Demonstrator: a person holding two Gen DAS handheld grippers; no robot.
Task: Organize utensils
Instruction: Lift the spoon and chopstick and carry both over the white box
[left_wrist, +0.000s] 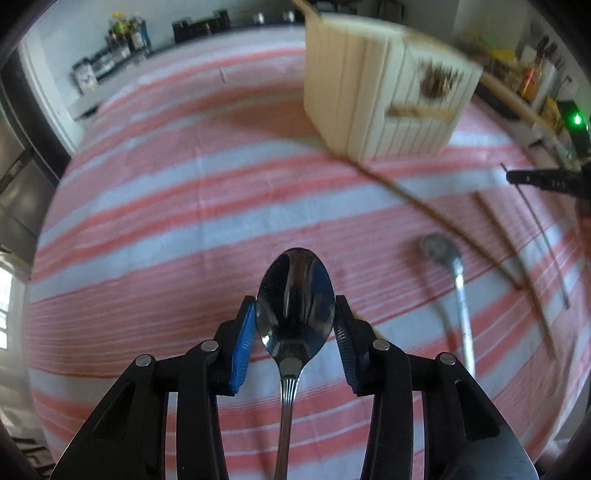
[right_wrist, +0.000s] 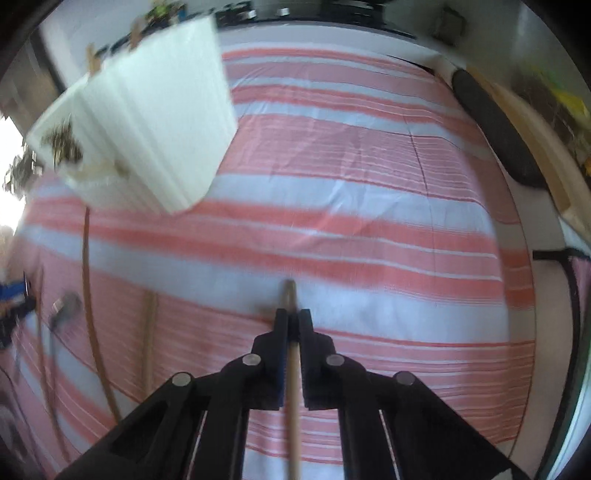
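My left gripper (left_wrist: 295, 314) pinches a steel spoon (left_wrist: 295, 299) by the bowl's edges, above the striped cloth (left_wrist: 184, 206). My right gripper (right_wrist: 293, 317) is pressed together on a wooden chopstick (right_wrist: 291, 387). The white utensil holder (left_wrist: 376, 92) stands farther back; another spoon (left_wrist: 443, 254) lies on the cloth.

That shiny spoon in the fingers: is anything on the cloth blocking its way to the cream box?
Nothing visible does. Between the spoon and the cream box lies only bare striped cloth. The other spoon and the wooden sticks lie off to the right.
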